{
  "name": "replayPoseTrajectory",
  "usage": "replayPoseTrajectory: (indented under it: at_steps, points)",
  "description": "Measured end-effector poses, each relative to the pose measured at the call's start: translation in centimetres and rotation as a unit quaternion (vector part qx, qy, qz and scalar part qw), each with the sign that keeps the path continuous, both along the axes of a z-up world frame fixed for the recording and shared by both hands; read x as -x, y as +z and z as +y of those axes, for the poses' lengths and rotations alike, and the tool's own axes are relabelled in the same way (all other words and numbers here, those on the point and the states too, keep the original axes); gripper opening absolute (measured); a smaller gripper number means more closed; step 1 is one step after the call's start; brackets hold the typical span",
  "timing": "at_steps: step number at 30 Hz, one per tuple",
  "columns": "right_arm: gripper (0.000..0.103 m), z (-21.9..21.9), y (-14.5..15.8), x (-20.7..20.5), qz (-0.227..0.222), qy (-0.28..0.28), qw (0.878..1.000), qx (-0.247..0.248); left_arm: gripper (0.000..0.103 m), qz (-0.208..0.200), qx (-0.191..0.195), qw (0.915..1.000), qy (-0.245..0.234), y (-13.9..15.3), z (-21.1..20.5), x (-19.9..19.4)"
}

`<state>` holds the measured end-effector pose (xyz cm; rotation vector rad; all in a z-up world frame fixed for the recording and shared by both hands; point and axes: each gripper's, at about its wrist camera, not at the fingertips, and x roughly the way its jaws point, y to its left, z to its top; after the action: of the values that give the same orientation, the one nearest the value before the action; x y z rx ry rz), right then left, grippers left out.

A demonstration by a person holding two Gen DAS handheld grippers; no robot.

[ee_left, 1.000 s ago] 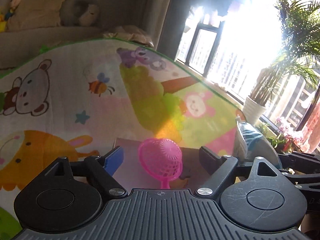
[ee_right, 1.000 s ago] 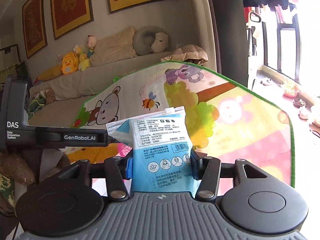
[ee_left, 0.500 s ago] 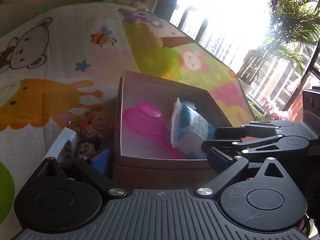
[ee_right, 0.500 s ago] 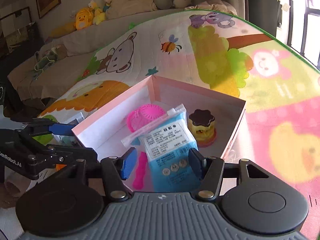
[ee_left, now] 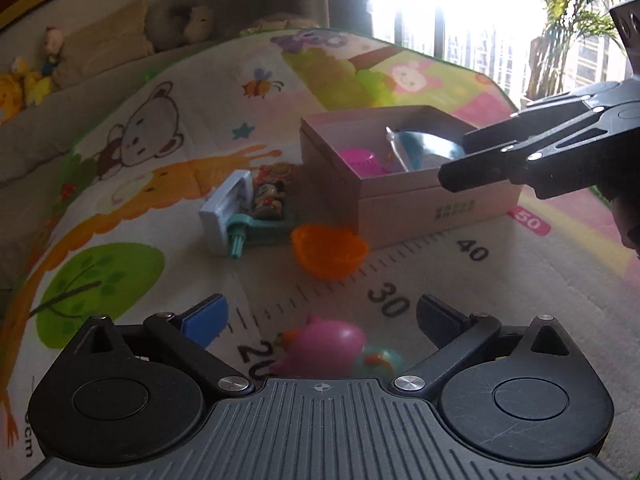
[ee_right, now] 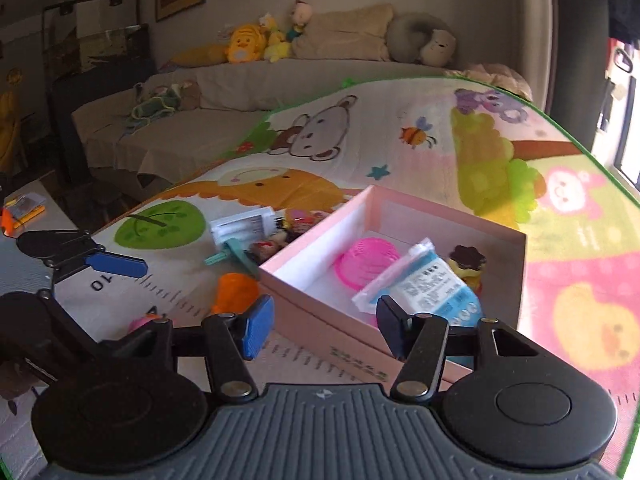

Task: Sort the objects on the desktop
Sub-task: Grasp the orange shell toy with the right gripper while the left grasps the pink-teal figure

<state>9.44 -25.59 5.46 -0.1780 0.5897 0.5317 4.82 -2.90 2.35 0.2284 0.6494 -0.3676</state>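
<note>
Pink box [ee_right: 400, 344] is sitting on play mat [ee_right: 360, 152], holding blue packet [ee_right: 436, 290] & pink fan [ee_right: 366, 262]. Right tool [ee_right: 325, 322] is hovering wide open, empty; left tool [ee_left: 320, 320] is gaping over pink toy [ee_left: 320, 348].

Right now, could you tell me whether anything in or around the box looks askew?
Yes: the blue packet lies tilted in the pink box, propped against the pink basket. The orange cup lies tipped on the mat.

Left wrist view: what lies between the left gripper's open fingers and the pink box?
In the left wrist view, the left gripper faces the pink box across the mat; an orange bowl lies between.
</note>
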Motion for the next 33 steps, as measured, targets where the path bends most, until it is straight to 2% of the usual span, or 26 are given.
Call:
replayPoseTrajectory:
  at_steps: [3, 6, 8, 9, 10, 12, 16, 20, 25, 29, 32, 33]
  points:
    - [0.057, 5.2, -1.3, 1.0, -0.022, 0.046, 0.998, 0.046, 0.103, -0.002, -0.034, 0.9993, 0.017, -1.4, 0.6, 1.3]
    - [0.055, 9.1, -3.3, 0.8, -0.029, 0.066, 0.993, 0.095, 0.103, -0.003, -0.041, 0.9982, 0.044, -1.8, 1.7, 1.9]
    - [0.044, 10.8, -4.5, 0.5, -0.038, 0.069, 0.988, 0.131, 0.103, 0.001, -0.034, 0.9980, 0.054, -1.9, 2.4, 1.8]
    - [0.034, 11.4, -5.3, 0.5, -0.042, 0.069, 0.985, 0.150, 0.103, 0.003, -0.028, 0.9980, 0.057, -2.0, 2.9, 1.9]
    - [0.024, 11.7, -5.6, 0.4, -0.040, 0.067, 0.984, 0.159, 0.103, 0.006, -0.022, 0.9980, 0.058, -1.9, 3.3, 1.9]
    - [0.011, 11.7, -5.9, 0.0, -0.019, 0.064, 0.985, 0.160, 0.103, 0.012, -0.009, 0.9980, 0.061, -1.9, 3.9, 1.8]
    - [0.006, 10.6, -5.4, 2.4, 0.003, 0.076, 0.985, 0.154, 0.103, 0.017, 0.009, 0.9978, 0.063, -1.8, 4.3, 1.7]
    - [0.006, 7.7, -5.0, 5.1, 0.017, 0.055, 0.986, 0.156, 0.103, 0.025, 0.012, 0.9978, 0.061, -2.0, 3.7, 1.4]
    - [0.007, 3.5, -5.0, 6.2, 0.014, -0.022, 0.988, 0.151, 0.103, 0.033, 0.019, 0.9979, 0.052, -1.9, 2.9, 1.1]
    - [0.010, 0.7, -4.6, 6.2, 0.019, -0.063, 0.993, 0.097, 0.103, 0.039, 0.032, 0.9982, 0.032, -1.7, 1.9, 1.0]
    - [0.031, -0.3, -4.3, 6.4, 0.012, -0.082, 0.994, 0.069, 0.103, 0.045, 0.056, 0.9974, 0.005, -1.5, 1.1, 1.1]
    - [0.042, -0.6, -4.3, 6.3, 0.010, -0.090, 0.994, 0.059, 0.103, 0.045, 0.067, 0.9967, -0.009, -1.4, 0.8, 1.3]
